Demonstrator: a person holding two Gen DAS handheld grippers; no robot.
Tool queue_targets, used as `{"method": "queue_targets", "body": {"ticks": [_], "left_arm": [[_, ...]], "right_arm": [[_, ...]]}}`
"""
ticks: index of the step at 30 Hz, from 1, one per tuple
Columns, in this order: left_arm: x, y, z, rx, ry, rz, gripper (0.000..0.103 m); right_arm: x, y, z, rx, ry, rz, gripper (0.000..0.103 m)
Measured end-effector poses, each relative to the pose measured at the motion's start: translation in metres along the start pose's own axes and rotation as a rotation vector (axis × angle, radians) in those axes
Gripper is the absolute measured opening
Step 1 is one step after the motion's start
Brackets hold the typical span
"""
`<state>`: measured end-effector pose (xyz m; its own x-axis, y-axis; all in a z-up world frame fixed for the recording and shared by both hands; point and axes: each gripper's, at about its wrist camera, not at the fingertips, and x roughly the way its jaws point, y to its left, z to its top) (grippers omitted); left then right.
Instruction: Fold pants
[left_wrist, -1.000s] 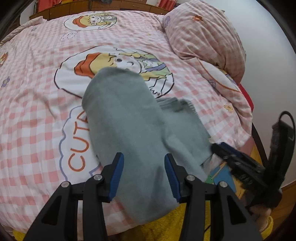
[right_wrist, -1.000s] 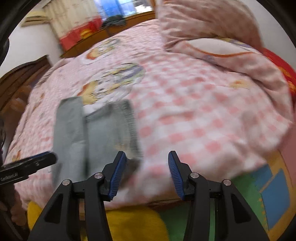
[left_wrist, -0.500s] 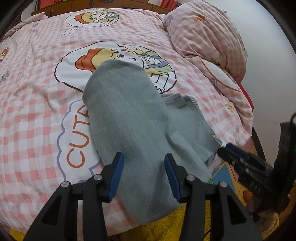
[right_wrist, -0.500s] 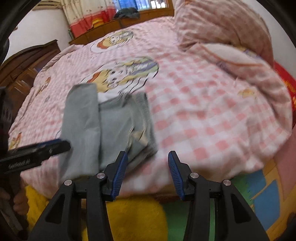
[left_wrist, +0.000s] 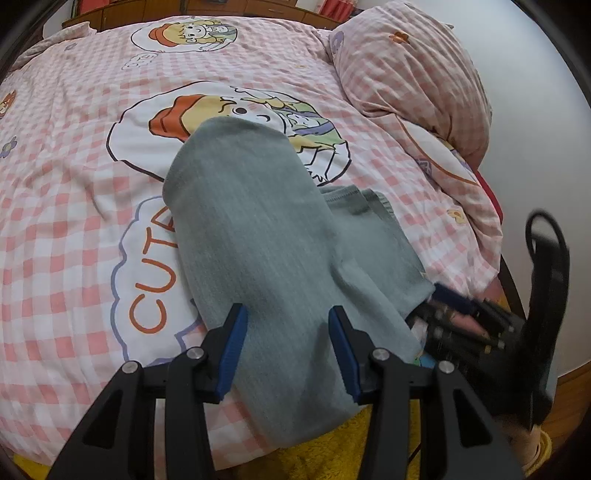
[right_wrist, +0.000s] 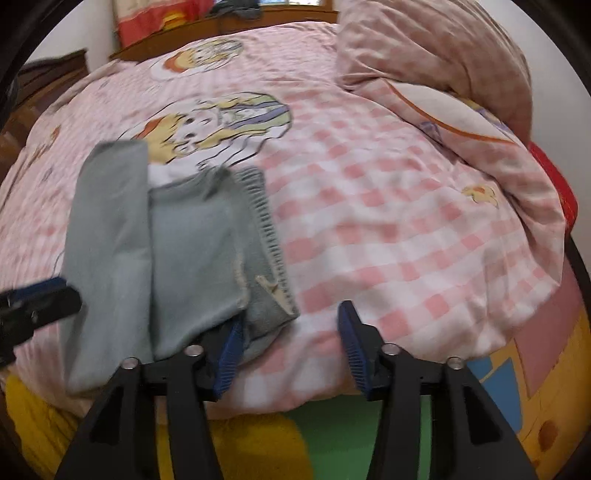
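While a pink checked bedspread (left_wrist: 55, 206) with cartoon prints fills both views, grey pants (left_wrist: 258, 251) lie on its near edge, folded lengthwise, one long leg lapped over the part below, the lower end drooping over the bed's near side. At the far right a bulky quilt (left_wrist: 413, 70) in the same check is heaped against the wall. Below the bed edge are a yellow cover (right_wrist: 258, 443) and a colourful floor mat (right_wrist: 517, 387).

The left hand-held gripper (left_wrist: 288, 343) hovers over the long leg with its jaws apart, cloth showing between them but no pad pressing on it. The right hand-held gripper (right_wrist: 288, 343) sits at the pants' near right corner by the ribbed waistband (right_wrist: 269, 236); its jaws have just been opening and stand apart, the left pad at the cloth's edge, nothing clamped.

Judging from this, the main risk is the overhanging end: a pull from one side could drag the pants off the bed or skew the lapped leg. The soft, wrinkled bedspread could also get pinched along with the cloth. Nothing else lies in the way; the quilt is well apart.
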<state>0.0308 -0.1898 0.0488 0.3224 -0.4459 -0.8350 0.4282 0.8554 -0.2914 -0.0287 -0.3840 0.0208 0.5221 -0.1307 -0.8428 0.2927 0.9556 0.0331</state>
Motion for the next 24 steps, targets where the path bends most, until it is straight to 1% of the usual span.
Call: {"method": "queue_targets", "body": {"ticks": [3, 5, 6, 7, 8, 9, 10, 12, 14, 15, 16, 18, 20, 23, 24], "left_arm": [[-0.002, 0.001, 0.0, 0.0, 0.0, -0.012, 0.048], [-0.003, 0.002, -0.001, -0.002, 0.0, -0.015, 0.048], [-0.003, 0.003, -0.001, -0.003, -0.001, -0.018, 0.048], [-0.002, 0.003, -0.001, -0.004, -0.001, -0.018, 0.048], [-0.002, 0.004, -0.002, -0.006, -0.001, -0.02, 0.048], [-0.003, 0.005, -0.002, -0.007, -0.001, -0.021, 0.048], [-0.003, 0.005, -0.002, -0.009, -0.001, -0.025, 0.048], [-0.003, 0.007, -0.002, -0.013, -0.003, -0.032, 0.048], [-0.004, 0.008, -0.002, -0.021, -0.004, -0.04, 0.048], [-0.005, 0.009, -0.002, -0.027, -0.006, -0.044, 0.048], [-0.006, 0.01, -0.002, -0.031, -0.007, -0.046, 0.048], [-0.009, 0.014, -0.003, -0.038, -0.009, -0.043, 0.048], [-0.012, 0.018, -0.005, -0.04, -0.012, -0.029, 0.048], [-0.018, 0.026, -0.009, -0.04, -0.026, 0.0, 0.048], [-0.02, 0.029, -0.01, -0.042, -0.03, 0.009, 0.048]], "right_arm": [[0.0, -0.014, -0.002, 0.052, 0.0, 0.044, 0.055], [-0.007, -0.024, -0.004, 0.12, -0.03, 0.052, 0.055], [-0.012, -0.029, -0.005, 0.143, -0.055, 0.016, 0.054], [-0.018, -0.036, -0.004, 0.163, -0.09, -0.097, 0.053], [-0.023, -0.042, -0.004, 0.178, -0.105, -0.153, 0.052], [-0.026, -0.05, -0.004, 0.198, -0.114, -0.17, 0.052], [-0.029, -0.06, -0.003, 0.234, -0.106, -0.114, 0.052], [-0.033, -0.065, -0.003, 0.263, -0.093, -0.029, 0.052], [-0.04, -0.056, -0.001, 0.242, -0.1, 0.032, 0.052], [-0.043, -0.049, 0.0, 0.224, -0.104, 0.073, 0.052], [-0.046, -0.038, 0.003, 0.203, -0.106, 0.147, 0.052], [-0.046, -0.016, 0.009, 0.153, -0.089, 0.251, 0.052], [-0.04, 0.005, 0.013, 0.096, -0.066, 0.32, 0.052], [-0.024, 0.041, 0.019, 0.003, -0.009, 0.382, 0.052], [-0.019, 0.05, 0.02, -0.019, 0.002, 0.387, 0.052]]}}
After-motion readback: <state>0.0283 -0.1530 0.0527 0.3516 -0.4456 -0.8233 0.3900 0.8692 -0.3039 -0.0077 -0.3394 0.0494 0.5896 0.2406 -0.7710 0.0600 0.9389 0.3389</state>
